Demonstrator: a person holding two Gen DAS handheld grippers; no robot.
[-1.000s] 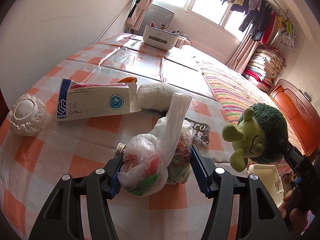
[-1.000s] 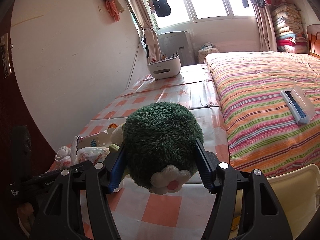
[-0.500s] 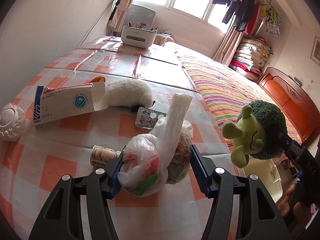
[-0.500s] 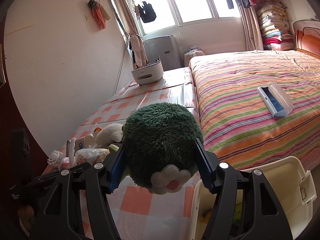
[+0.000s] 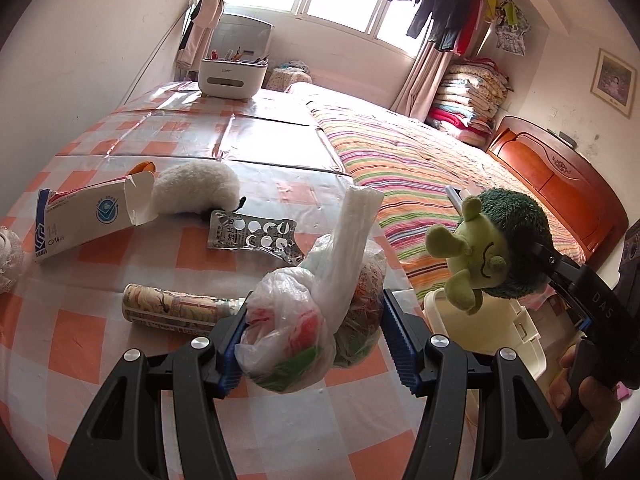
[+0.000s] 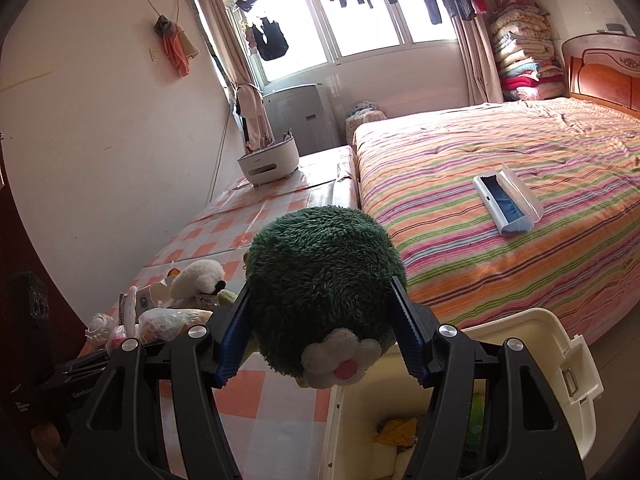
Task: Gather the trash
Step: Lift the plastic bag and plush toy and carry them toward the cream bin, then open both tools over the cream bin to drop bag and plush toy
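My left gripper is shut on a knotted plastic bag of trash, lifted over the checked tablecloth. A printed can, an empty pill blister and a white medicine box lie on the cloth behind it. My right gripper is shut on a green plush toy, also seen in the left wrist view as a green plush toy held over the cream bin. In the right wrist view the cream bin stands open below the toy, with scraps inside.
A white fluffy toy and a lacy white item lie on the cloth. A white organiser stands at its far end. The striped bed carries a blue-and-clear case. A hand grips the right tool.
Both grippers have shifted right toward the bed side, still holding the bag and the plush toy. The can and blister have come into view, and more of the bin shows under the toy.
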